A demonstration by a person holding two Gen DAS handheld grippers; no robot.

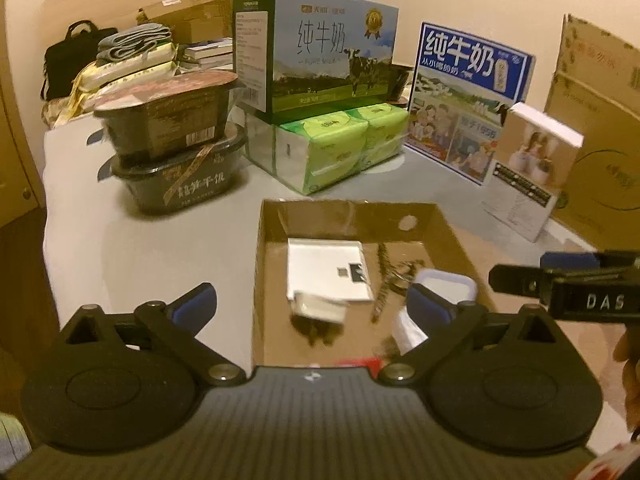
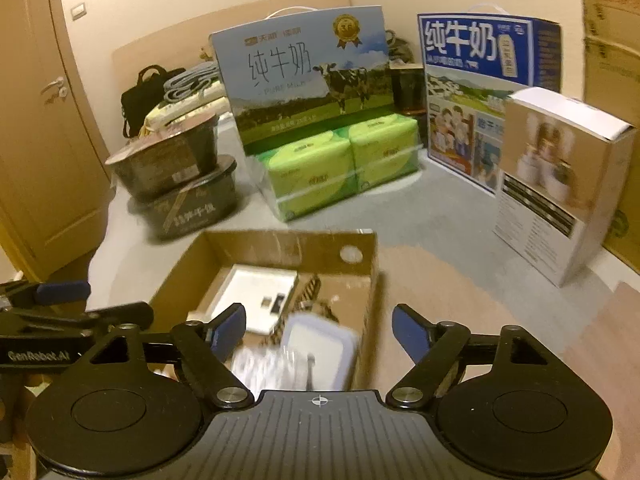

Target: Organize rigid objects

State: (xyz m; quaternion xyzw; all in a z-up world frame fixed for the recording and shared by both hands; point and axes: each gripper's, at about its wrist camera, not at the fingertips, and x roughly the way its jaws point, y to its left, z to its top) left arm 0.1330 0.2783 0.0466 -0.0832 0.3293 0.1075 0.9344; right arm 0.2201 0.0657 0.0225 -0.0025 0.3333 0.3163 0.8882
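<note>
Cardboard tray sits open-topped on the grey surface, and we see it from both wrist views. Inside lie a flat white box, a white charger plug just beside it, a dark striped strap and a clear container with a blue-rimmed lid.

From the left wrist we see the left gripper with its jaws wide and nothing between the pads; the tray's left wall lies between them in the picture. This view also shows the right gripper entering at the right edge, with a hand below it.

From the right wrist we see the right gripper's jaws apart and holding nothing, above the lidded container and the tray's right wall. Only this view shows the door, its handle and the wall switch, plus the left gripper at the left edge.

Behind the tray stand two stacked black meal bowls, green tissue packs under a milk carton, and a blue milk carton.
</note>
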